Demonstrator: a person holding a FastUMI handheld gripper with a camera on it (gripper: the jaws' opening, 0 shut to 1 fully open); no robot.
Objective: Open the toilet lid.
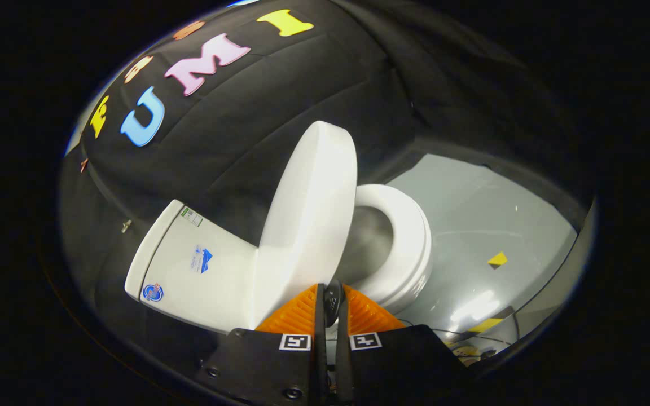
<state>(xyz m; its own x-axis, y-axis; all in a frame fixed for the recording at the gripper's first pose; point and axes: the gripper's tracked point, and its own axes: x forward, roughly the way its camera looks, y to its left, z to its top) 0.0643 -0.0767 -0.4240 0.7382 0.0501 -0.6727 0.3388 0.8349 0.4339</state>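
A white toilet stands tilted in my view, its tank (189, 265) against the black cloth wall. The lid (308, 214) is raised, standing nearly upright between the tank and the seat (409, 237). The seat ring lies down around the open bowl (367, 242). My gripper (333, 290) is just in front of the lid's lower edge, where lid and seat meet. Its fingers are pressed close together with only a thin dark slit between them, and they hold nothing I can make out.
Grey glossy floor (488, 214) spreads beyond the seat, with a small yellow marker (497, 259) and a strip of yellow tape (486, 325) on it. The black cloth wall (280, 101) rises behind the tank.
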